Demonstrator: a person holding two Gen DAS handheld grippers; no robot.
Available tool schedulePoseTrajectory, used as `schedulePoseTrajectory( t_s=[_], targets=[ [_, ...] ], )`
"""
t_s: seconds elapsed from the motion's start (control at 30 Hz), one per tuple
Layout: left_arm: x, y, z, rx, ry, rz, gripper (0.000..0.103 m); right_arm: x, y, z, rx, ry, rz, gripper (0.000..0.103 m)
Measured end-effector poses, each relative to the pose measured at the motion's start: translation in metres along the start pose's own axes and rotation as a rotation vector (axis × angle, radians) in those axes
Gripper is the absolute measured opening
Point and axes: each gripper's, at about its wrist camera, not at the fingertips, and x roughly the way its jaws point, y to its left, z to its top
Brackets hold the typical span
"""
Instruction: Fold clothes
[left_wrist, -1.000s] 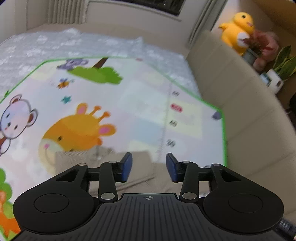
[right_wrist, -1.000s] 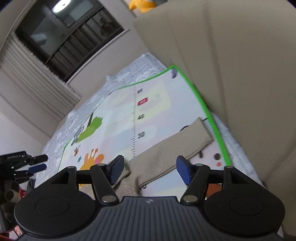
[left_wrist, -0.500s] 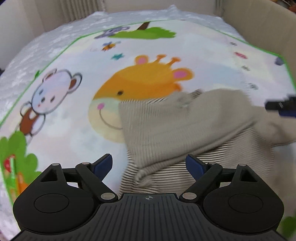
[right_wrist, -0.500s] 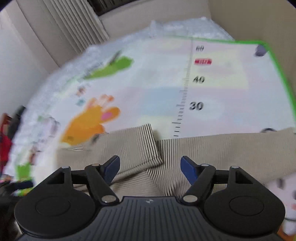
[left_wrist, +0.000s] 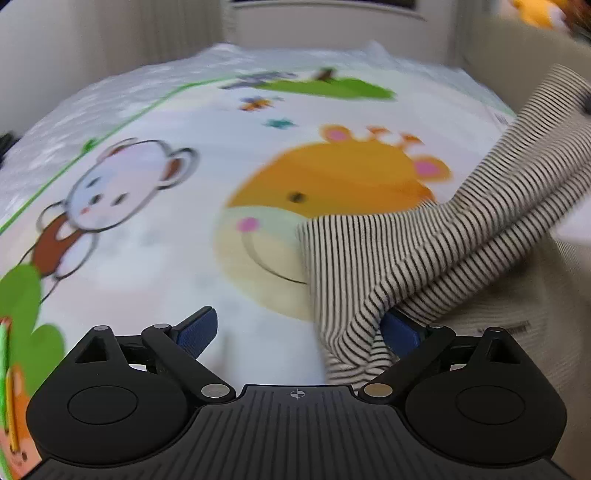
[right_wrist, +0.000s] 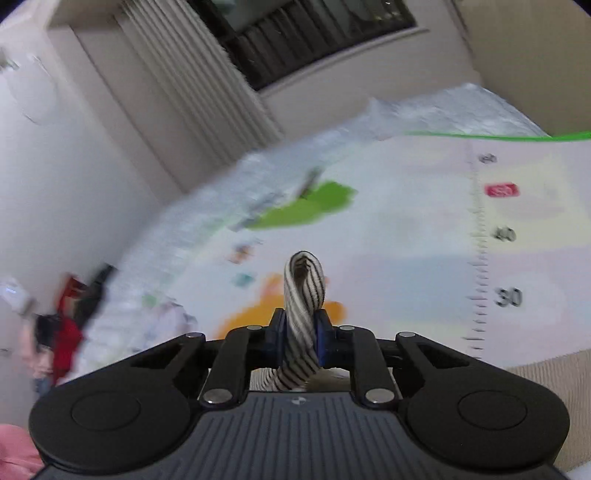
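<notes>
Tongs first: right gripper (right_wrist: 300, 332) is pinched tight on a loop of the striped top (left_wrist: 373, 258), lifting its sleeve up off the play mat (left_wrist: 155, 266). Left gripper (left_wrist: 295, 328) is wide apart w/ the top's edge betw. its blue pads, by the giraffe. Looks like step 1, sleeve fold. Next: left should prob. close on that edge. Blurry; top's right side is cut off

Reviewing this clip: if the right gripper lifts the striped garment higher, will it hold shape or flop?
Likely floppy: the striped garment bends into a loop above the shut right gripper. In the left view its sleeve sags toward the mat. Knit ribbing suggests decent grip, little slipping.
</notes>
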Motion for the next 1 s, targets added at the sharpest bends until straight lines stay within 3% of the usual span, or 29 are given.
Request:
schedulePoseTrajectory(
  t_s=[0.1, 0.23, 0.3, 0.37, 0.43, 0.53, 0.63, 0.7, 0.77, 0.8, 0.87, 0.9, 0.97, 1.0],
  targets=[
    [-0.007, 0.015, -0.002, -0.042, 0.03, 0.001, 0.098, 0.005, -0.007, -0.027, -0.03, 0.056, -0.067, 0.014],
    [-0.029, 0.016, -0.001, -0.097, 0.074, -0.127, 0.097, 0.014, -0.048, -0.078, 0.01, 0.146, -0.275, 0.01],
    [-0.041, 0.006, 0.002, -0.097, 0.056, -0.205, 0.097, 0.017, -0.066, -0.093, 0.013, 0.193, -0.361, 0.01],
    [-0.052, -0.01, 0.009, -0.086, 0.016, -0.291, 0.097, 0.007, -0.077, -0.097, 0.032, 0.175, -0.382, 0.01],
    [-0.056, -0.025, 0.016, -0.077, -0.03, -0.359, 0.097, -0.005, -0.064, -0.09, -0.001, 0.111, -0.331, 0.011],
    [-0.042, -0.05, 0.02, -0.055, -0.026, -0.406, 0.098, -0.024, -0.042, -0.077, -0.058, 0.009, -0.237, 0.013],
    [-0.003, -0.068, 0.008, -0.035, 0.153, -0.323, 0.099, -0.01, -0.034, -0.078, -0.057, 0.038, -0.11, 0.024],
    [0.016, -0.073, -0.006, -0.013, 0.241, -0.276, 0.099, 0.017, -0.047, -0.092, -0.045, 0.145, -0.165, 0.025],
    [0.009, -0.08, -0.013, 0.047, 0.217, -0.25, 0.1, 0.033, -0.063, -0.103, -0.011, 0.211, -0.199, 0.003],
    [0.004, -0.084, -0.015, 0.071, 0.221, -0.234, 0.1, 0.031, -0.072, -0.105, 0.025, 0.2, -0.183, 0.002],
    [-0.006, -0.081, -0.018, 0.024, 0.238, -0.231, 0.1, 0.011, -0.08, -0.101, 0.084, 0.188, -0.177, 0.002],
    [-0.01, -0.079, -0.019, -0.004, 0.247, -0.231, 0.1, 0.0, -0.083, -0.098, 0.113, 0.183, -0.175, 0.004],
    [-0.024, -0.077, -0.023, -0.069, 0.255, -0.223, 0.1, -0.031, -0.085, -0.092, 0.109, 0.151, -0.233, 0.027],
    [-0.032, -0.077, -0.025, -0.092, 0.25, -0.212, 0.1, -0.047, -0.09, -0.09, 0.112, 0.128, -0.252, 0.031]
  ],
)
